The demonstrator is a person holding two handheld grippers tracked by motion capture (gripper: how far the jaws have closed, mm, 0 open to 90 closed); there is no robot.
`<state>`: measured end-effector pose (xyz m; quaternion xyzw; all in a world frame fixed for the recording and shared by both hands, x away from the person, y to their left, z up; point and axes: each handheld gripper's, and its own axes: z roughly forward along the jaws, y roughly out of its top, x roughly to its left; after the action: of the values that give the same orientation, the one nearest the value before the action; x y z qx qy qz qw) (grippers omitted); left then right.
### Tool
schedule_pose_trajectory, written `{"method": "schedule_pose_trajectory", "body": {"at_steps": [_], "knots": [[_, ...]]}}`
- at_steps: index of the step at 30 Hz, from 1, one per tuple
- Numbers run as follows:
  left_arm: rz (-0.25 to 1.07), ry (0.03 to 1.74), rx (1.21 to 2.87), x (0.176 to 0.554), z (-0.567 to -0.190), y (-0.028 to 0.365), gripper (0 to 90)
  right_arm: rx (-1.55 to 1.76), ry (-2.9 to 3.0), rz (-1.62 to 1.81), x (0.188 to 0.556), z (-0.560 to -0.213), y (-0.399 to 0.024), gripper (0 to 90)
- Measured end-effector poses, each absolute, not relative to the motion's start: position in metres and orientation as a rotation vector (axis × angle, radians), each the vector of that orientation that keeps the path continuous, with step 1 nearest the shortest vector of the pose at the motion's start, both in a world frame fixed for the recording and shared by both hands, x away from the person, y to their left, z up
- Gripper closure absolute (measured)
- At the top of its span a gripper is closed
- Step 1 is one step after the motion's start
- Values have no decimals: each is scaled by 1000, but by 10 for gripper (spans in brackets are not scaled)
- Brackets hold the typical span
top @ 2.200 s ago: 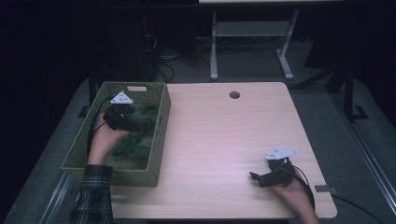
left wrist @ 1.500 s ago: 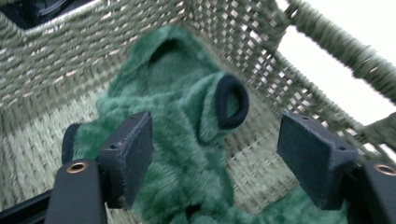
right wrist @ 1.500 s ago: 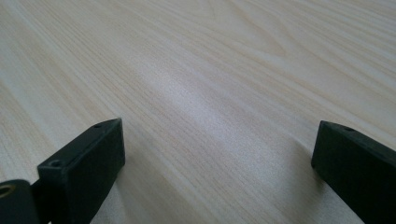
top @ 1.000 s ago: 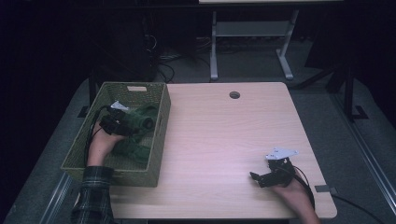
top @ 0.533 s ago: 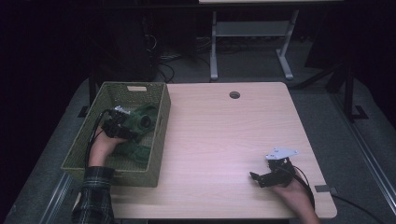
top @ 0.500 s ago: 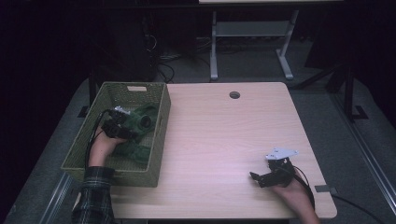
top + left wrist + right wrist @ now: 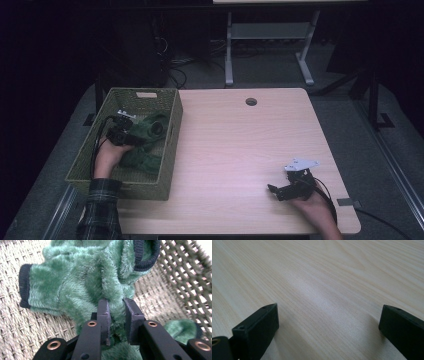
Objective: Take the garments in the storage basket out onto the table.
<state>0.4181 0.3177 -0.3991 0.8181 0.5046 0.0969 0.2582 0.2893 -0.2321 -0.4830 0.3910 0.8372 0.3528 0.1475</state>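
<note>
A green fleece garment (image 7: 150, 131) with dark knit cuffs lies crumpled in a woven basket (image 7: 172, 137) at the table's left. My left gripper (image 7: 136, 134) reaches into the basket, lying on its side. Its jaws have just been closing, and in the left gripper view the pads pinch a fold of the green fleece (image 7: 75, 282), so the left gripper (image 7: 116, 307) is shut on it. My right gripper (image 7: 274, 190) rests near the table's front right corner. In the right gripper view it (image 7: 328, 315) stands open over bare wood, with nothing between its fingers.
The basket's woven wall (image 7: 175, 277) rises close behind the fleece. A light wooden table (image 7: 240, 150) with a round cable hole (image 7: 251, 101) lies between the two hands. Metal stand legs (image 7: 270, 55) stand on the floor behind the table.
My left gripper has tipped onto its side and pushed toward the fleece, and its jaws have narrowed onto a fold. The right hand has stayed put.
</note>
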Motion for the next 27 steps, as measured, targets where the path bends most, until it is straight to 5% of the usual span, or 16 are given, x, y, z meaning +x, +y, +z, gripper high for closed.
{"method": "schedule_pose_trajectory", "body": {"at_steps": [27], "knots": [[290,1162,1933,388,-329,315,768,1124,2409,1015,289,-483,-232,24]]}}
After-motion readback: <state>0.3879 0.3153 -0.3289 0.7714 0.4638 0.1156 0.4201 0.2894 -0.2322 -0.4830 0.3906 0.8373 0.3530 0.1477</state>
